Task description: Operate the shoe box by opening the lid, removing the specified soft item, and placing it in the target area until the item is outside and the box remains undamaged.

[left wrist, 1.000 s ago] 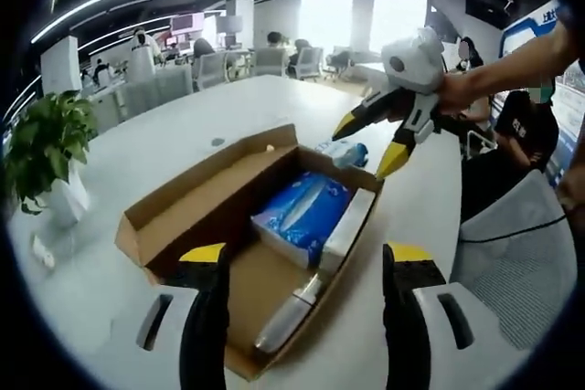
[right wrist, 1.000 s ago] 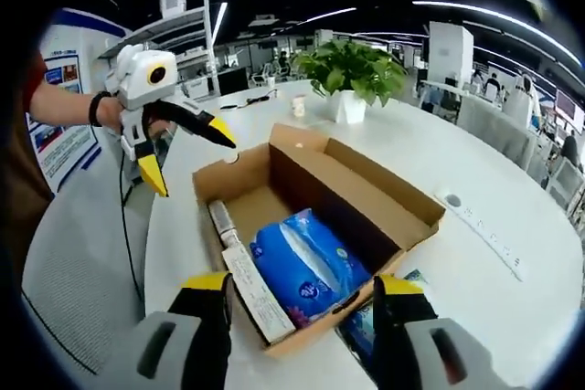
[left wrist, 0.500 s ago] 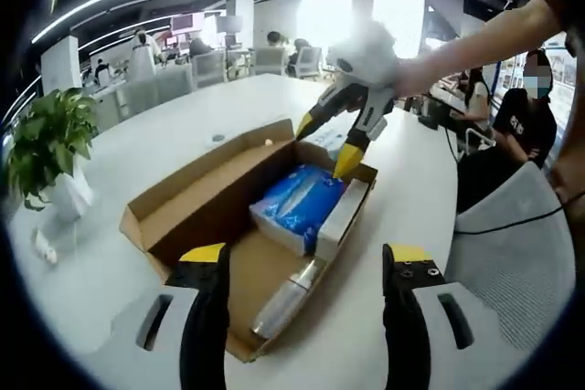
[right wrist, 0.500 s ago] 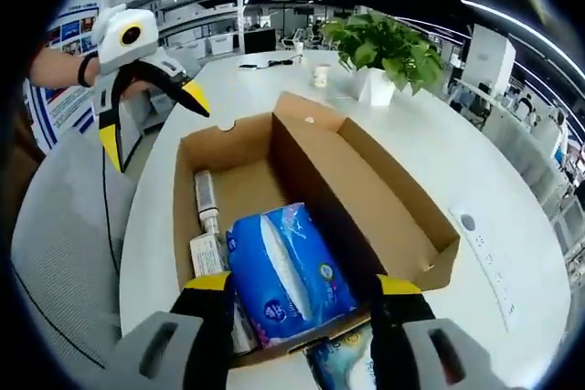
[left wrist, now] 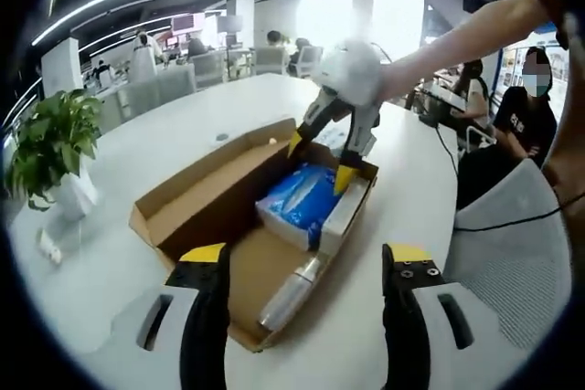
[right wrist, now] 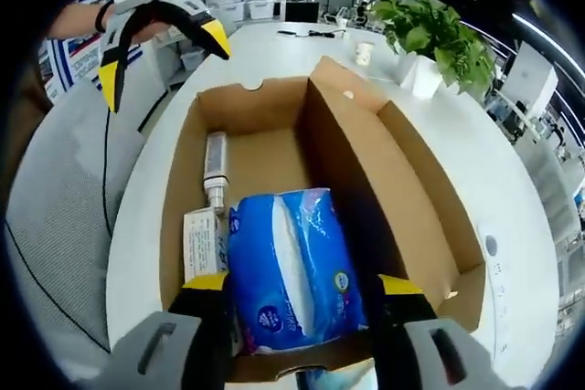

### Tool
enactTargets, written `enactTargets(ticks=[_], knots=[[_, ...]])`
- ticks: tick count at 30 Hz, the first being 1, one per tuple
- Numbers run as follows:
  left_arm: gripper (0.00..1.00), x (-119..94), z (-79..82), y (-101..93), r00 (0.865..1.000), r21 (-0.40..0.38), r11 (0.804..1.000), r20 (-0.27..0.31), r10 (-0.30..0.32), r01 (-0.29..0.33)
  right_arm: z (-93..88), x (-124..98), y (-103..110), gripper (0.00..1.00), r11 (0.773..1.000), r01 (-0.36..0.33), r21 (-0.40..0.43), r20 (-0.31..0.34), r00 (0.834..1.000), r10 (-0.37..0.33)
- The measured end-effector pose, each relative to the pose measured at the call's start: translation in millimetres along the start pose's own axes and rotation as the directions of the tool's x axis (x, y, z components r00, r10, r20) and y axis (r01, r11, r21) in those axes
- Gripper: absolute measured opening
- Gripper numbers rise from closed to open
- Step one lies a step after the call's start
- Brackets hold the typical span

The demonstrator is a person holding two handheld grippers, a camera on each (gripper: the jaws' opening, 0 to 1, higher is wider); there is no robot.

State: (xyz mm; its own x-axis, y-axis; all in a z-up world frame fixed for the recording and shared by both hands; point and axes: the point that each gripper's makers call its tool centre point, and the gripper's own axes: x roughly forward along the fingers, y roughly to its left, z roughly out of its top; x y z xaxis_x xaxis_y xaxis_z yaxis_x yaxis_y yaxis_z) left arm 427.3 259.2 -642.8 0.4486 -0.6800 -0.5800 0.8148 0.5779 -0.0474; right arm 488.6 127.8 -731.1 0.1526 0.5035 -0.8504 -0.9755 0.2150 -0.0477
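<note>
1. Box (right wrist: 416,184) sat open on the white worktop (left wrist: 183,139), lid flap folded out flat beside it.
2. Blue tissue pack (right wrist: 292,285) lay inside the box, next to a small white carton (right wrist: 203,246) and a silver tube (right wrist: 216,167).
3. Right gripper (right wrist: 294,308) was spread, jaws straddling the pack at the box's near end; contact unclear.
4. Left gripper (left wrist: 306,267) was spread, empty, above the box's other end.
5. Potted plant (left wrist: 50,148) stood on the worktop.

left gripper view: low, facing along shoe box (left wrist: 228,216) | right gripper view: close above, opposite end | shared: box interior
</note>
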Motion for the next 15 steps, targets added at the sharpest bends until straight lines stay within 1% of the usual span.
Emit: enactTargets(ticks=[5, 10, 15], knots=[[0.69, -2.1, 1.0, 0.8, 1.0, -0.006, 1.0, 0.006, 0.005, -0.005, -5.3, 6.2, 2.2, 0.61, 0.997, -0.025, -0.076, -0.055, 0.998, 0.021], [0.68, -2.6, 0.0, 3.0, 1.0, -0.012, 1.0, 0.004, 0.008, -0.008, -7.0, 10.4, -2.9, 0.65, 0.995, -0.038, -0.088, -0.077, 0.997, 0.032], [0.68, -2.6, 0.8, 3.8, 1.0, -0.014, 1.0, 0.008, 0.008, -0.008, -10.1, 14.2, -1.9, 0.66, 0.993, -0.062, -0.097, -0.101, 0.994, 0.052]])
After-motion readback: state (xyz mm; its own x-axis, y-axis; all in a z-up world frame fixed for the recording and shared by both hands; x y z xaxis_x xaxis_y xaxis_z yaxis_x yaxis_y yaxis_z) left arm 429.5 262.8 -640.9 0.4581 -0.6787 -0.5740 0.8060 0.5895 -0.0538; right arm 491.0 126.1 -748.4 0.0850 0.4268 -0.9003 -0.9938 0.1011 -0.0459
